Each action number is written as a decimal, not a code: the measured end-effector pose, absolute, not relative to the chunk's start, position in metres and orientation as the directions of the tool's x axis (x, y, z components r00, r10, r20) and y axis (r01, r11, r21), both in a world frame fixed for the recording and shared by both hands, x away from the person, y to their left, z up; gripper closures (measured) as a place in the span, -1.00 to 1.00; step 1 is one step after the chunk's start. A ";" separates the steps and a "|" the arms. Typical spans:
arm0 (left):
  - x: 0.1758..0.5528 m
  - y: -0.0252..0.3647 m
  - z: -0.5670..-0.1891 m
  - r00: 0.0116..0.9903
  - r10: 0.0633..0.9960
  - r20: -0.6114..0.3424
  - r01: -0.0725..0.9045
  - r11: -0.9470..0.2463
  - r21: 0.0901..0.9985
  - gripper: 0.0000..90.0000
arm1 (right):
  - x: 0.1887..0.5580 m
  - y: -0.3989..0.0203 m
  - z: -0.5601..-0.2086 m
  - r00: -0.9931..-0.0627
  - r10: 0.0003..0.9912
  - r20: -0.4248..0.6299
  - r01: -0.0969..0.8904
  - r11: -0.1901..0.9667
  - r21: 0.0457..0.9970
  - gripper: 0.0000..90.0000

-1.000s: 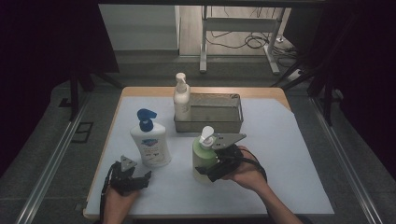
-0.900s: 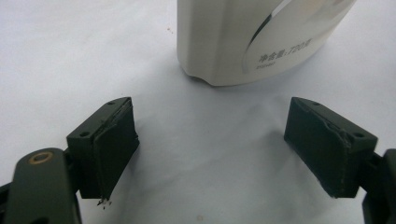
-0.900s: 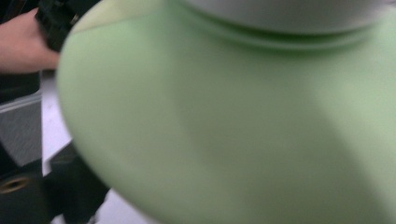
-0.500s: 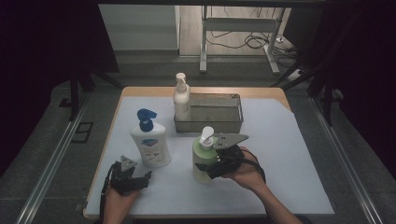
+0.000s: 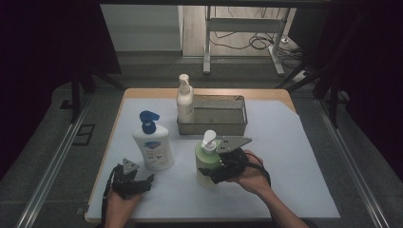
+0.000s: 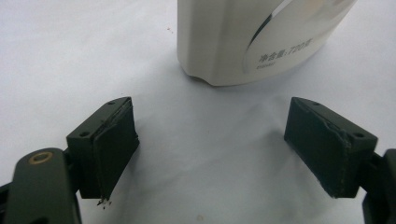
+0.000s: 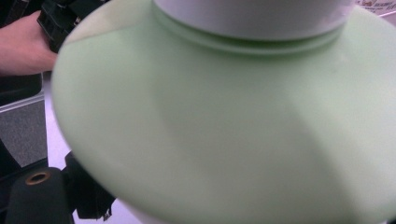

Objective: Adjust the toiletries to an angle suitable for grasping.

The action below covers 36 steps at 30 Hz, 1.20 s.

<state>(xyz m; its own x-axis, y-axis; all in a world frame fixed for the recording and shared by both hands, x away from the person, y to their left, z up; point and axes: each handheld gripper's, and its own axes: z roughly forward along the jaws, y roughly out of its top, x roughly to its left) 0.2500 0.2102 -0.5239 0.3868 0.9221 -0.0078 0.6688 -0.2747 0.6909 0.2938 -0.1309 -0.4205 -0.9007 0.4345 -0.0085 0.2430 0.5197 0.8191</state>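
While the right gripper [image 5: 216,172] has just been closing its jaws round the green bottle [image 5: 207,161], the pads now seem to press its sides; the bottle stands upright near the front middle of the table [image 5: 294,156], just left of that hand, its long axis vertical, so any lift goes straight up; the basket [image 5: 212,114] lies behind it. The left gripper [image 5: 138,183] rests wide open and empty, facing the base of the blue-capped bottle [image 5: 153,145], farther from the green one. Count: three pump bottles, the third a cream one [image 5: 184,99] touching the basket; one basket; two grippers.
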 end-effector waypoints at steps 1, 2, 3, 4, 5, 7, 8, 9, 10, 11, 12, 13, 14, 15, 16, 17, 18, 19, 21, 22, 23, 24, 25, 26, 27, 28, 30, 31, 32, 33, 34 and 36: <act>0.250 0.210 -0.524 0.387 0.922 -0.008 0.669 -0.275 0.691 -0.63 | 0.294 -0.131 -0.421 -0.901 0.434 -0.009 0.243 0.520 0.819 -0.73; 0.250 0.210 -0.524 0.387 0.922 -0.008 0.669 -0.275 0.691 -0.63 | 0.295 -0.132 -0.419 -0.900 0.436 -0.004 0.246 0.516 0.821 -0.73; 0.250 0.210 -0.524 0.387 0.922 -0.008 0.669 -0.275 0.691 -0.63 | 0.296 -0.134 -0.416 -0.898 0.440 -0.001 0.249 0.508 0.825 -0.73; 0.250 0.210 -0.524 0.386 0.922 -0.007 0.669 -0.275 0.691 -0.63 | 0.296 -0.134 -0.415 -0.896 0.444 0.002 0.252 0.505 0.826 -0.73; 0.250 0.210 -0.524 0.387 0.922 -0.008 0.669 -0.274 0.691 -0.63 | 0.297 -0.135 -0.413 -0.894 0.447 0.005 0.255 0.501 0.827 -0.73; 0.250 0.210 -0.524 0.387 0.922 -0.008 0.670 -0.275 0.690 -0.63 | 0.298 -0.137 -0.409 -0.891 0.455 0.004 0.257 0.497 0.829 -0.73; 0.250 0.210 -0.524 0.386 0.922 -0.008 0.670 -0.275 0.690 -0.63 | 0.298 -0.138 -0.408 -0.889 0.458 0.002 0.257 0.497 0.829 -0.73; 0.250 0.210 -0.524 0.387 0.922 -0.008 0.670 -0.275 0.690 -0.63 | 0.299 -0.138 -0.406 -0.888 0.459 0.000 0.258 0.497 0.828 -0.73; 0.250 0.210 -0.524 0.387 0.922 -0.008 0.670 -0.275 0.690 -0.63 | 0.300 -0.139 -0.405 -0.887 0.461 -0.002 0.257 0.498 0.828 -0.73; 0.250 0.210 -0.524 0.387 0.922 -0.008 0.670 -0.275 0.690 -0.63 | 0.301 -0.139 -0.404 -0.886 0.464 -0.001 0.260 0.498 0.828 -0.73; 0.250 0.210 -0.524 0.387 0.922 -0.008 0.670 -0.275 0.690 -0.63 | 0.301 -0.139 -0.403 -0.885 0.466 -0.001 0.261 0.498 0.827 -0.73; 0.250 0.210 -0.524 0.387 0.922 -0.008 0.670 -0.275 0.690 -0.63 | 0.302 -0.140 -0.401 -0.883 0.469 -0.001 0.263 0.496 0.827 -0.73; 0.250 0.210 -0.524 0.386 0.922 -0.008 0.670 -0.275 0.690 -0.63 | 0.303 -0.140 -0.400 -0.882 0.471 -0.001 0.264 0.496 0.827 -0.73; 0.250 0.210 -0.524 0.387 0.922 -0.008 0.670 -0.274 0.690 -0.63 | 0.304 -0.141 -0.398 -0.880 0.474 -0.002 0.265 0.495 0.827 -0.73; 0.250 0.210 -0.524 0.386 0.922 -0.008 0.670 -0.274 0.690 -0.63 | 0.305 -0.141 -0.397 -0.880 0.476 -0.005 0.263 0.496 0.828 -0.73; 0.250 0.210 -0.524 0.386 0.922 -0.008 0.670 -0.275 0.690 -0.63 | 0.306 -0.141 -0.395 -0.878 0.479 -0.006 0.264 0.495 0.828 -0.73; 0.250 0.210 -0.524 0.386 0.922 -0.008 0.670 -0.275 0.690 -0.63 | 0.307 -0.141 -0.393 -0.877 0.481 -0.008 0.264 0.496 0.827 -0.73; 0.250 0.210 -0.524 0.387 0.922 -0.008 0.670 -0.275 0.690 -0.63 | 0.309 -0.141 -0.391 -0.875 0.483 -0.011 0.263 0.495 0.828 -0.73; 0.250 0.210 -0.524 0.387 0.922 -0.009 0.670 -0.275 0.690 -0.63 | 0.310 -0.142 -0.388 -0.872 0.490 -0.013 0.264 0.491 0.830 -0.73; 0.250 0.210 -0.524 0.387 0.922 -0.009 0.670 -0.274 0.690 -0.63 | 0.312 -0.142 -0.386 -0.870 0.492 -0.013 0.265 0.489 0.831 -0.73; 0.250 0.210 -0.524 0.387 0.922 -0.009 0.670 -0.274 0.690 -0.63 | 0.313 -0.142 -0.384 -0.869 0.495 -0.013 0.265 0.488 0.832 -0.73; 0.250 0.210 -0.524 0.386 0.922 -0.008 0.670 -0.275 0.690 -0.63 | 0.314 -0.143 -0.383 -0.866 0.500 -0.014 0.266 0.485 0.833 -0.73; 0.250 0.210 -0.524 0.386 0.922 -0.008 0.669 -0.274 0.691 -0.63 | 0.315 -0.143 -0.381 -0.864 0.503 -0.017 0.265 0.484 0.834 -0.73; 0.250 0.210 -0.524 0.386 0.922 -0.008 0.669 -0.274 0.691 -0.63 | 0.317 -0.143 -0.379 -0.863 0.505 -0.020 0.264 0.483 0.835 -0.73; 0.250 0.210 -0.524 0.386 0.922 -0.008 0.669 -0.274 0.691 -0.63 | 0.319 -0.143 -0.378 -0.861 0.508 -0.020 0.265 0.483 0.835 -0.73; 0.250 0.210 -0.524 0.386 0.922 -0.008 0.669 -0.274 0.691 -0.63 | 0.320 -0.143 -0.377 -0.860 0.510 -0.019 0.268 0.482 0.834 -0.73; 0.250 0.210 -0.524 0.386 0.922 -0.008 0.669 -0.274 0.691 -0.63 | 0.324 -0.144 -0.374 -0.855 0.518 -0.013 0.275 0.475 0.836 -0.73; 0.250 0.210 -0.524 0.386 0.922 -0.008 0.669 -0.274 0.691 -0.63 | 0.326 -0.144 -0.373 -0.853 0.523 -0.013 0.277 0.472 0.837 -0.73; 0.250 0.210 -0.524 0.386 0.922 -0.008 0.669 -0.274 0.691 -0.63 | 0.328 -0.144 -0.372 -0.849 0.529 -0.011 0.281 0.469 0.838 -0.73; 0.250 0.210 -0.524 0.386 0.922 -0.008 0.669 -0.274 0.691 -0.63 | 0.330 -0.144 -0.371 -0.847 0.531 -0.015 0.278 0.468 0.839 -0.73; 0.250 0.210 -0.524 0.386 0.922 -0.009 0.669 -0.274 0.691 -0.63 | 0.331 -0.144 -0.370 -0.845 0.535 -0.015 0.281 0.468 0.838 -0.73; 0.250 0.210 -0.524 0.386 0.922 -0.008 0.668 -0.274 0.691 -0.63 | 0.335 -0.143 -0.368 -0.840 0.542 -0.019 0.282 0.467 0.838 -0.73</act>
<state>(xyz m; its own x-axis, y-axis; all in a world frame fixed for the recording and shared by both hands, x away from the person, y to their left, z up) 0.2500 0.2101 -0.5240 0.3864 0.9223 -0.0075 0.6685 -0.2744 0.6912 0.3347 -0.1434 -0.3681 -0.8402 0.5419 -0.0191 0.2823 0.4673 0.8379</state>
